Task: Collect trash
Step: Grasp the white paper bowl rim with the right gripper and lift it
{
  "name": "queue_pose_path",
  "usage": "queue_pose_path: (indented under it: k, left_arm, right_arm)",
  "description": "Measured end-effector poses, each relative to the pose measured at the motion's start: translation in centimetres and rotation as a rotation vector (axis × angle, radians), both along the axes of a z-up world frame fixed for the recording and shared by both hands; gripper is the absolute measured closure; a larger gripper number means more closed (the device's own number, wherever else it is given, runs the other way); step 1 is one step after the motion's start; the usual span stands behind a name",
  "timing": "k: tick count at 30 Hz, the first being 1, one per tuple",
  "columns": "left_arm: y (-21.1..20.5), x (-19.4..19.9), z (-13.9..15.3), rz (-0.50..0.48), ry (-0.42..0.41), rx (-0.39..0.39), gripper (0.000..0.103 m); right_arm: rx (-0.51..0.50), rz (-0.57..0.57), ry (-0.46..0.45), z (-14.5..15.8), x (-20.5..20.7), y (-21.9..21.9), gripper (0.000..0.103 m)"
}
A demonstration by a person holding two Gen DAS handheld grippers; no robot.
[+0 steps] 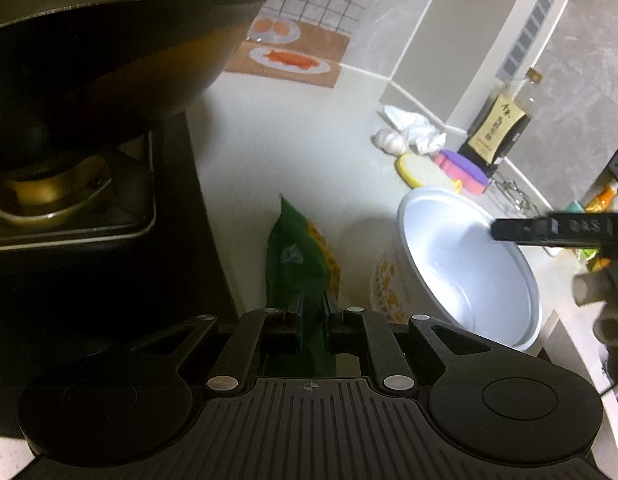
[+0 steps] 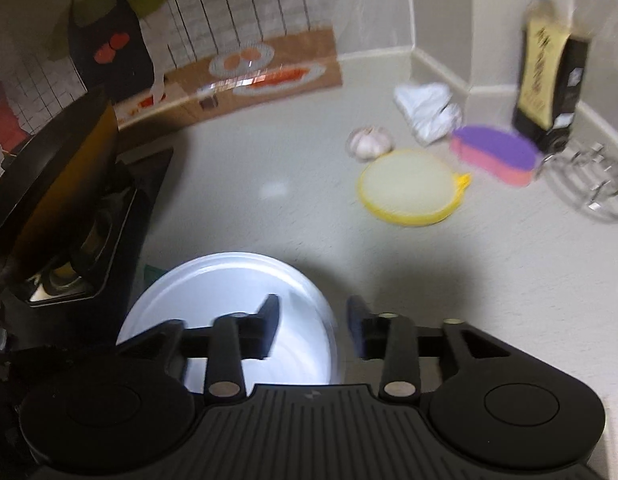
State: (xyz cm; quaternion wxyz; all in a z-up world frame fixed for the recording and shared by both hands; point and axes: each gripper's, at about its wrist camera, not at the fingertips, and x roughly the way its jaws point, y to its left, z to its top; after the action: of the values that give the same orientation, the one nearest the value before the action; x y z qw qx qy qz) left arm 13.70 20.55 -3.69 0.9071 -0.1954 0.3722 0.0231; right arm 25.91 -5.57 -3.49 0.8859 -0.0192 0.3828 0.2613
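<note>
Left wrist alone shows left hand-held gripper (image 1: 312, 312) pinching green wrapper (image 1: 295, 258).

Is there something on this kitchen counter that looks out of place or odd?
Yes. A crumpled white tissue lies loose by the back wall near the garlic bulb, and the paper cup leans tilted, not upright.

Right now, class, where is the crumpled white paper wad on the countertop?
In the right wrist view, the crumpled white paper wad lies far right near the wall corner, between the garlic bulb and the purple-and-pink sponge.
</note>
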Motion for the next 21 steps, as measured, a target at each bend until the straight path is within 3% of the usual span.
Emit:
queue_pose_path:
  k: [14, 21]
  left_arm:
    - [-2.5, 0.5, 1.1, -0.034, 0.033, 0.122, 0.082]
    - [-4.4, -0.4, 0.6, -0.117, 0.04, 0.258, 0.081]
  right_arm:
    - [-0.03, -0.032, -0.089, -1.4, -4.0, -3.7, 0.041]
    - [-0.031, -0.042, -0.107, -1.4, -4.3, -3.9, 0.039]
